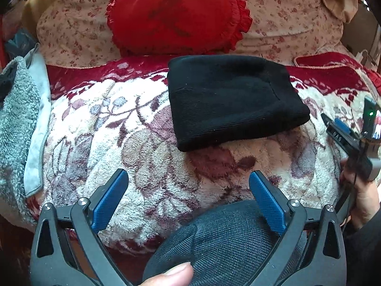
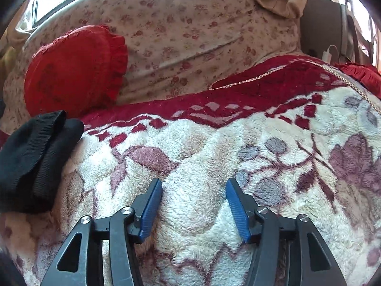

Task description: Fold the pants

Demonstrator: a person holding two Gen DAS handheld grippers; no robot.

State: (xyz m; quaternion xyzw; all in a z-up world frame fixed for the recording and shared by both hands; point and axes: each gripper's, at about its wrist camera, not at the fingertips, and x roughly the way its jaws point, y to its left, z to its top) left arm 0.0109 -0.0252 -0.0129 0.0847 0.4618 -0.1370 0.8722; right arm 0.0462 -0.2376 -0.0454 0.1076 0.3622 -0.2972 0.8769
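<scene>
The black pants lie folded into a compact rectangle on the floral fleece blanket, ahead of my left gripper. The left gripper is open and empty, well short of the pants. In the right wrist view the folded pants sit at the far left, with a ribbed band on top. My right gripper is open and empty over the blanket, to the right of the pants. The right gripper's body also shows at the right edge of the left wrist view.
A red frilled cushion leans on a floral pillow behind the pants. A grey fleece cloth lies at the left. A dark denim knee sits under the left gripper. A charger lies at the back right.
</scene>
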